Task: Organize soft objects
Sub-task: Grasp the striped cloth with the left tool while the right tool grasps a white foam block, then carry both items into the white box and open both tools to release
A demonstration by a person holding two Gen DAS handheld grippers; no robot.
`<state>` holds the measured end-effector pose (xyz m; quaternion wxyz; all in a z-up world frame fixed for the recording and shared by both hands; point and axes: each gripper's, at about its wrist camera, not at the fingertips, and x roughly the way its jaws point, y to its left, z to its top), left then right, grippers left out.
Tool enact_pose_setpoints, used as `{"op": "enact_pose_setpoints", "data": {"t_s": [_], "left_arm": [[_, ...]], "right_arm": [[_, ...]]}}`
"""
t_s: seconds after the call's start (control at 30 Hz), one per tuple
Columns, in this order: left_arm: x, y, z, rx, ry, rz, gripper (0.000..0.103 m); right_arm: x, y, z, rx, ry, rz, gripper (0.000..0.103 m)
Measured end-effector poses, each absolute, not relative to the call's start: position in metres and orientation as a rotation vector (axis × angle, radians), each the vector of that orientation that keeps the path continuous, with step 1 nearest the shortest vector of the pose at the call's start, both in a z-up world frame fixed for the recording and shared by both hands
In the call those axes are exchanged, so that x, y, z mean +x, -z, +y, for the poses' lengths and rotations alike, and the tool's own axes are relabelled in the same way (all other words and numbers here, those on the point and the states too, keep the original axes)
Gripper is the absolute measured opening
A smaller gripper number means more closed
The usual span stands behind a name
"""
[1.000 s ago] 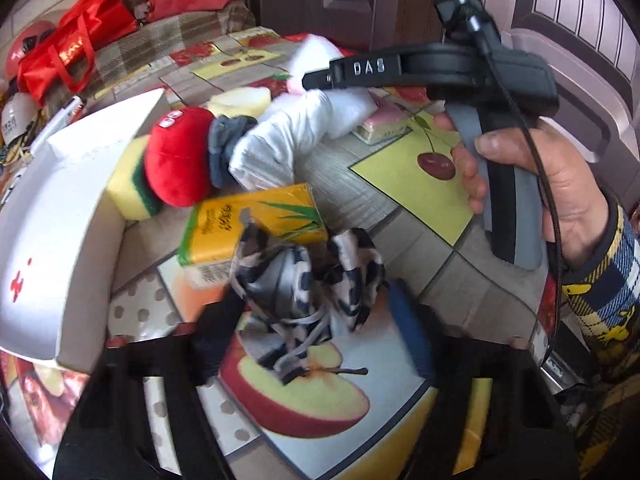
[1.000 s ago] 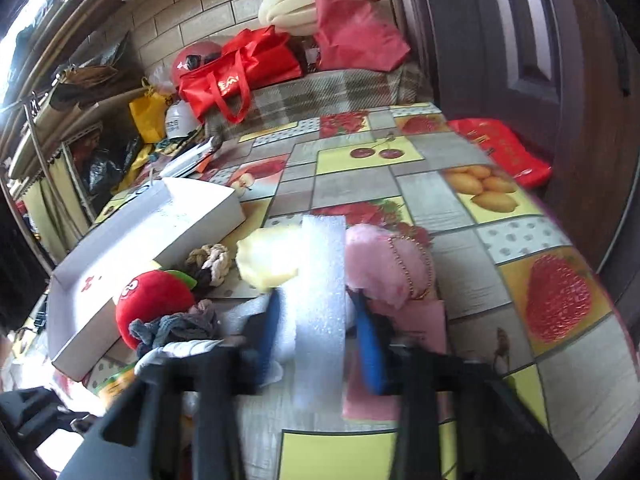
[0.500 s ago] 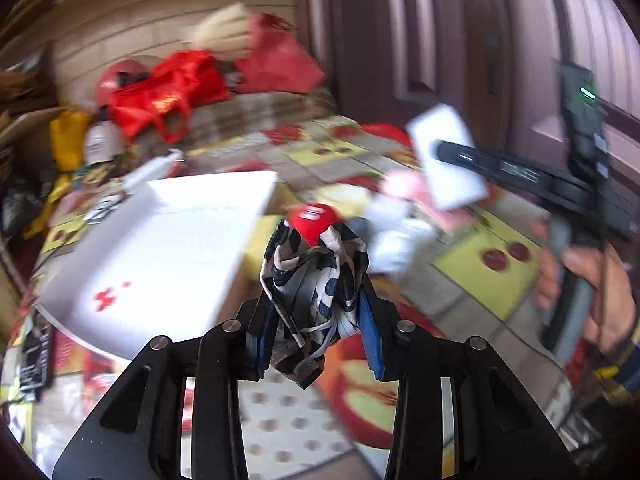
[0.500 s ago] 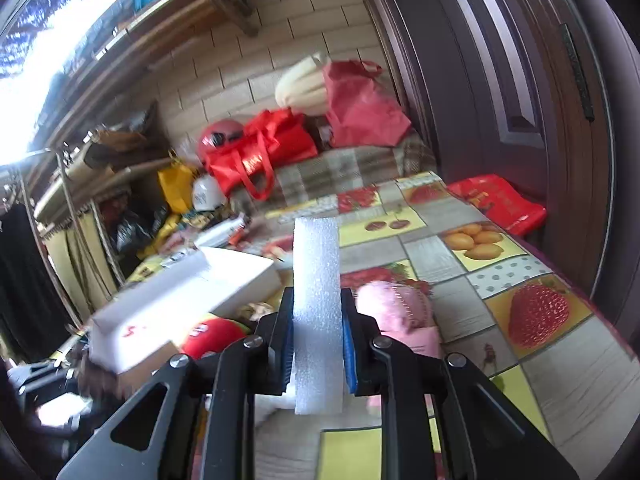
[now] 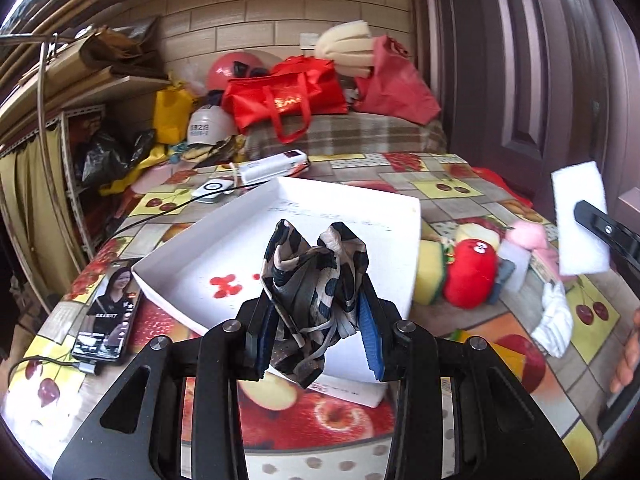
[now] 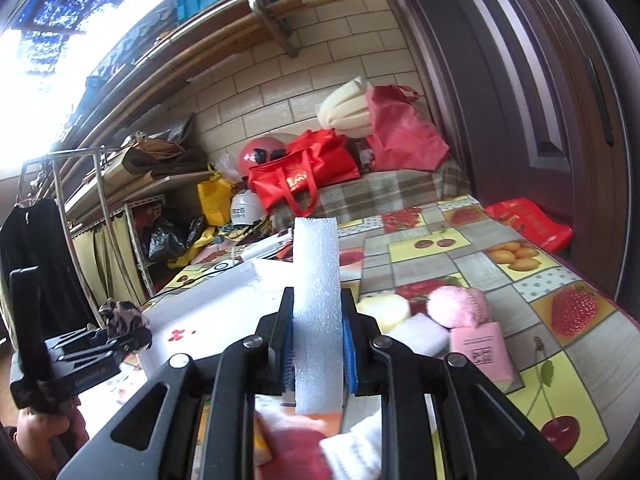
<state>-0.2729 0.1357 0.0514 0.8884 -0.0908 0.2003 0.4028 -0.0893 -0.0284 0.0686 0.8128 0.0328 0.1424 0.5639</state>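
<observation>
L gripper (image 5: 318, 330) was clamped on a crumpled scarf (image 5: 316, 280), black/beige patterned, bunched up betw. the blue pads (image 5: 368, 336); cloth stuck up above the fingertips and a loose end hung below them. Scarf was off the table, in front of and above the near edge of a white box (image 5: 224, 248), an open shallow tray w/ small red marks on its floor. Nothing else seen in the box.

R gripper (image 6: 318, 340) was closed on a white foam strip (image 6: 317, 280), held upright, squeezed betw. its pads, top end well above the jaws, bottom end just under them. In the L view the same foam (image 5: 582, 220) showed at the far right edge, up off the table, w/ part of the R gripper's body across it.

On the fruit-print tablecloth (image 5: 452, 196), right of the box: red plush (image 5: 470, 276) lying just beside a yellow sponge (image 5: 428, 272), which touched the box's right wall; pink plush (image 6: 454, 306) and a pale yellow soft thing (image 6: 384, 308) further back, white foam block (image 6: 420, 338) near them, white sock-like cloth (image 5: 556, 320) nearer the front. A pink card (image 6: 482, 354) lay against the pink plush.

Left of the box: a phone (image 5: 110, 316), screen lit, cable plugged in. Red bags (image 5: 284, 96) piled at the far end on a plaid cloth.

L gripper also seen from the R view (image 6: 120, 338), low left, scarf (image 6: 122, 316) in its tips, a hand (image 6: 44, 432) on its handle.
</observation>
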Motion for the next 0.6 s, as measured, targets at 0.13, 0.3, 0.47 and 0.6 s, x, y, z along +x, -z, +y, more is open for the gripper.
{"op": "enact_pose_setpoints", "data": {"t_s": [0.13,0.3,0.47,0.6], "left_arm": [[-0.279,-0.050,0.142,-0.193,-0.849,0.401,0.036],[-0.275,-0.050,0.152,-0.161,-0.863,0.392,0.036],[-0.270,-0.046,0.171,-0.178,-0.845,0.402,0.036],[-0.267,-0.042,0.185,-0.231,-0.811,0.441,0.036]], "right_arm": [[-0.098,-0.069,-0.023,0.059,-1.221,0.286,0.019],[-0.108,-0.068,-0.009,0.035,-1.245,0.290,0.019],[-0.129,-0.068,0.010,-0.013,-1.294,0.275,0.019],[-0.146,-0.068,0.027,-0.061,-1.328,0.267,0.019]]}}
